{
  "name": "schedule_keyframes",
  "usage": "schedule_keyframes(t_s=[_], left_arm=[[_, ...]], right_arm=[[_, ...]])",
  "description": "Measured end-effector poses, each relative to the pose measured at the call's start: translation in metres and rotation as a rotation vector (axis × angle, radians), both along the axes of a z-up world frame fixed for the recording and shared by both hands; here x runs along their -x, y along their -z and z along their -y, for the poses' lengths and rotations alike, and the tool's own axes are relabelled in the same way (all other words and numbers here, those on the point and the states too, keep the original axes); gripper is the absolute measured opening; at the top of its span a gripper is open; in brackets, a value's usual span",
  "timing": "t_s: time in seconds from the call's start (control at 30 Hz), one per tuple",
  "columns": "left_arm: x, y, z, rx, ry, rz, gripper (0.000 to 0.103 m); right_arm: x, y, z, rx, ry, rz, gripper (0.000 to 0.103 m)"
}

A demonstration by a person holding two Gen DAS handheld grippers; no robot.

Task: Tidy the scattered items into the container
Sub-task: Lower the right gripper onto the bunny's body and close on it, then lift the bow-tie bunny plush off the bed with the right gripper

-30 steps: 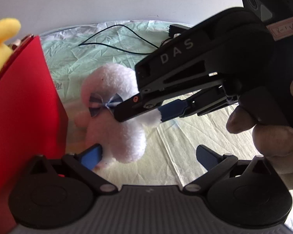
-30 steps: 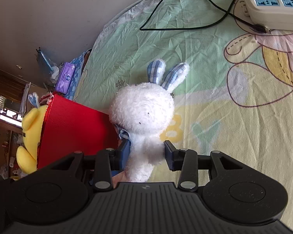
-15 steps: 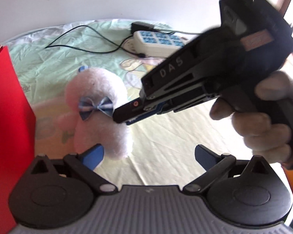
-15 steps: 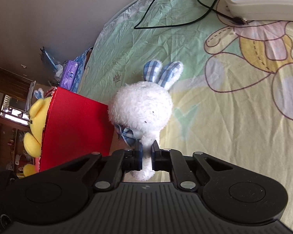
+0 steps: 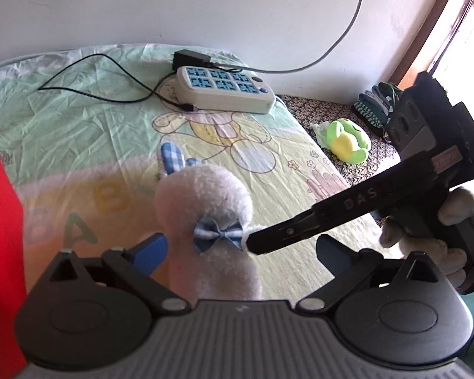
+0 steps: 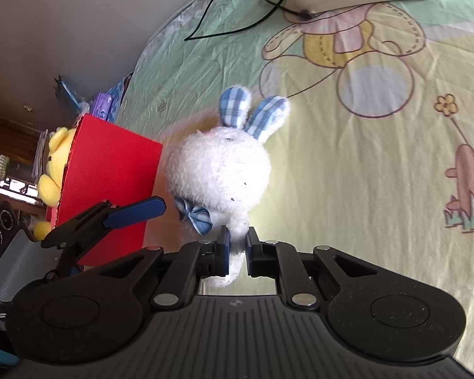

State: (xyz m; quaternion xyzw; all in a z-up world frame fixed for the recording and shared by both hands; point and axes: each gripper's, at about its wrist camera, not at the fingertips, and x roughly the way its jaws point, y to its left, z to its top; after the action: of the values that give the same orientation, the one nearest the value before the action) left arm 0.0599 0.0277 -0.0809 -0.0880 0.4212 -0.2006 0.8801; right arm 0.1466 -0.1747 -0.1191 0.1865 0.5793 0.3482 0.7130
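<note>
1. A bed covered by a pale green and yellow cartoon-print sheet [image 5: 79, 132] sits against a plain white wall; a white power strip [image 5: 224, 90] with blue sockets and a black cable [image 5: 104, 79] lie at its far end.
2. The right tongs [image 6: 237, 243] are clamped on the lower limb of a white plush rabbit [image 6: 219, 170] with blue checked ears and a bow tie. A second ago the limb sat between spread fingers; the jaws have since closed onto it.
3. The rabbit now sits out from the red container [image 6: 110, 186], with open sheet between them in the left wrist view, where earlier it was close against the red wall.
4. The left tongs [image 5: 237, 252] stand apart, empty, one blue pad at either side of the rabbit's body without touching it. Their view has swung to take in the power strip and a green and yellow toy [image 5: 347, 140] on a patterned surface beyond the bed.
5. A yellow plush toy [image 6: 55, 167] shows behind the container; only its head and one limb are visible.
6. The container's interior is hidden in both views, and its wall is cut off at the left edge of the left wrist view.
</note>
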Motion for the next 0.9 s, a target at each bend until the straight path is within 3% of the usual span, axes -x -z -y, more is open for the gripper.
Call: schedule_keyframes(t_s=[0.13, 0.3, 0.5, 0.67, 0.9], left_arm=[[-0.01, 0.011, -0.001, 0.021, -0.023, -0.044, 0.1], [-0.011, 0.007, -0.022, 0.055, -0.108, -0.032, 0.099], [-0.028, 0.023, -0.026, 0.064, -0.108, -0.079, 0.098], [-0.036, 0.034, -0.024, 0.085, -0.136, -0.102, 0.088], [-0.036, 0.032, -0.016, 0.001, -0.127, -0.1, 0.078]], right_arm=[[0.001, -0.011, 0.016, -0.058, 0.067, 0.044, 0.034], [-0.008, -0.014, 0.0, -0.11, 0.043, 0.079, 0.056], [-0.026, 0.004, -0.016, -0.147, 0.024, 0.025, 0.059], [-0.033, 0.016, -0.025, -0.159, 0.011, -0.024, 0.068], [-0.031, 0.017, -0.022, -0.187, 0.017, -0.024, 0.056]])
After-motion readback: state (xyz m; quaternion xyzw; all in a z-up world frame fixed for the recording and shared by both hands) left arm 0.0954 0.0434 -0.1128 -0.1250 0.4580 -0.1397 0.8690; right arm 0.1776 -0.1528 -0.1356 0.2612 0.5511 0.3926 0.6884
